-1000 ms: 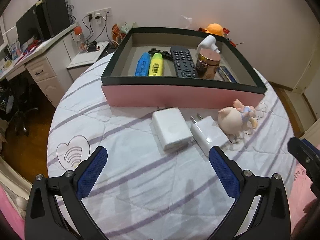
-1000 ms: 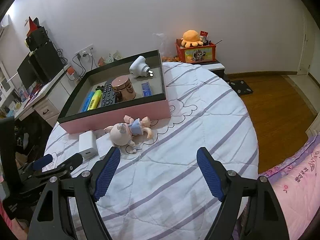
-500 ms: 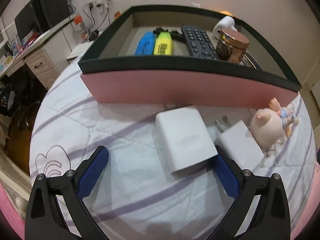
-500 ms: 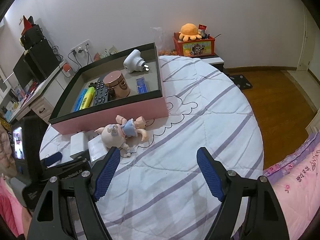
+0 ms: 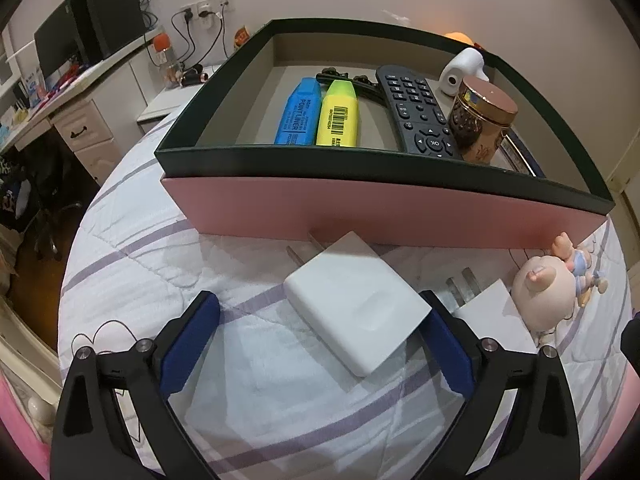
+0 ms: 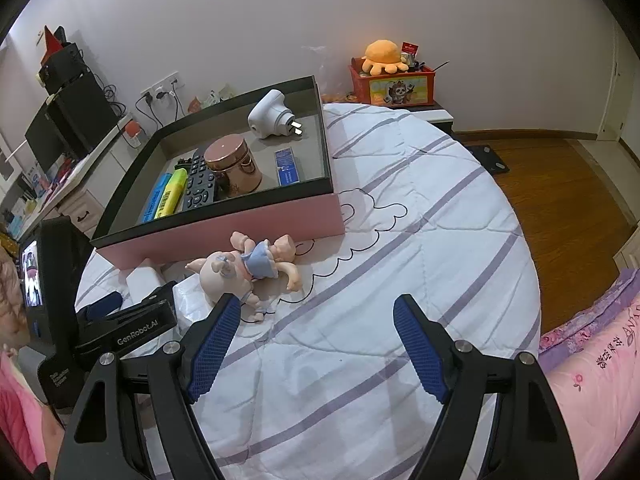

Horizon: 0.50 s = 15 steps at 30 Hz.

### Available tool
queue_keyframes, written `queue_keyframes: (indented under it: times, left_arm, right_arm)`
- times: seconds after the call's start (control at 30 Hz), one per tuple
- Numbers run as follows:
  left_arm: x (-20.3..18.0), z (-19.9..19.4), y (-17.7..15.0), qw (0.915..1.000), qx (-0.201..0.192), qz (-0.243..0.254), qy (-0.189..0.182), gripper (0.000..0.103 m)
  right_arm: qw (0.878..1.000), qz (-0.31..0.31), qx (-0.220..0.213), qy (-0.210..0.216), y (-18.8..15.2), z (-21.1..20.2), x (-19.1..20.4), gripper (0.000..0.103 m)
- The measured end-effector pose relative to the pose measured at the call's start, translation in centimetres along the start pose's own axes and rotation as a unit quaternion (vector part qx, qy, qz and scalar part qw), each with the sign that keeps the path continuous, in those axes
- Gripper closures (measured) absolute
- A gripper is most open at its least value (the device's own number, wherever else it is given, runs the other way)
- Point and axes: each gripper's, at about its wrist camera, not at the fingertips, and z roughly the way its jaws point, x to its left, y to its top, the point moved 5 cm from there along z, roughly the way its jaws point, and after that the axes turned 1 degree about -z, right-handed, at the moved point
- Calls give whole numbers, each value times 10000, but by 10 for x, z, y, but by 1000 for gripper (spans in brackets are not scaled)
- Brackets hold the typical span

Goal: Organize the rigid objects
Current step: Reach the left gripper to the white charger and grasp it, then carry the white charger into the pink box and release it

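Note:
A pink box with a dark rim [image 5: 380,208] [image 6: 224,236] stands on the round table. It holds blue [image 5: 299,112] and yellow [image 5: 338,116] highlighters, a black remote [image 5: 416,112], a copper jar [image 5: 482,120] and a white plug [image 6: 270,116]. In front of the box lie a large white charger [image 5: 356,304], a smaller white charger [image 5: 496,316] and a pig doll [image 6: 244,270]. My left gripper [image 5: 316,320] is open, its fingers either side of the large charger, right pad [image 5: 446,354] close to its edge. My right gripper [image 6: 316,328] is open and empty, just right of the doll.
The table has a white quilt with purple stripes [image 6: 420,240]. A desk with monitor and drawers [image 5: 80,120] stands at the left. An orange toy box with a plush [image 6: 390,80] sits at the far wall. Pink bedding [image 6: 592,368] lies at the right.
My left gripper has moved forward and down, so the large charger now lies between its open fingers. My right gripper has moved slightly closer to the doll.

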Motion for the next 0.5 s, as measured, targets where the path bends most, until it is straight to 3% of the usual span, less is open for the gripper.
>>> queue_keyframes:
  times: [0.07, 0.13, 0.2, 0.5]
  left_arm:
    - [1, 1, 1, 10000, -29, 20, -88, 5]
    - [2, -2, 3, 9998, -76, 56, -150, 16]
    - [4, -4, 3, 9998, -105, 82, -166, 37]
    - [13, -13, -6, 9989, -62, 84, -463, 39]
  right_arm:
    - [10000, 5, 9, 4, 0, 0, 0, 23]
    - [10000, -9, 3, 11, 0, 0, 1, 23]
    - [10000, -19, 2, 13, 1, 1, 1, 23]
    - [10000, -42, -10, 62, 1, -1, 6, 23]
